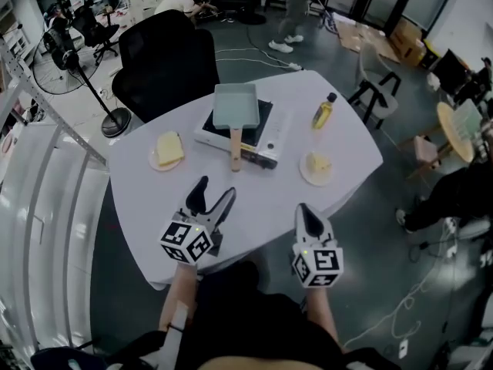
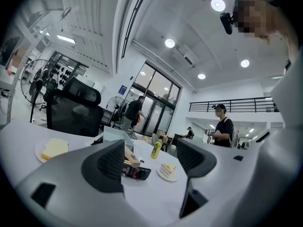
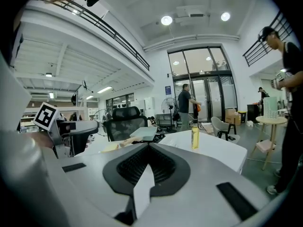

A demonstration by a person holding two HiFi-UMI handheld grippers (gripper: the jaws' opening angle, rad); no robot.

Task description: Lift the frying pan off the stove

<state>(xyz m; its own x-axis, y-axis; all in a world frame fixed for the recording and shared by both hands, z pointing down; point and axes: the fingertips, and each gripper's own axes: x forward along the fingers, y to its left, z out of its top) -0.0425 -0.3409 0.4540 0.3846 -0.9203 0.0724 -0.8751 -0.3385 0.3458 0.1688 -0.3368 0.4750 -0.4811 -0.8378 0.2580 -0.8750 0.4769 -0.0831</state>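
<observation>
Empty tools held at 6 o'clock, frying pan at 12.
Jaws of the left tool are spread wide, those of the right tool pressed closed; the pale rectangular, wooden-handled pan is seated on the stove.

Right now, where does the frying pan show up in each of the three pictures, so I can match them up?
Head view: the frying pan sits on the stove, just above the picture's centre.
Left gripper view: the frying pan is low and left of centre, seen nearly edge-on.
Right gripper view: the frying pan is near the centre, just above the jaws.
Shared landmark: the yellow bottle, right of the pan in all three.
</observation>
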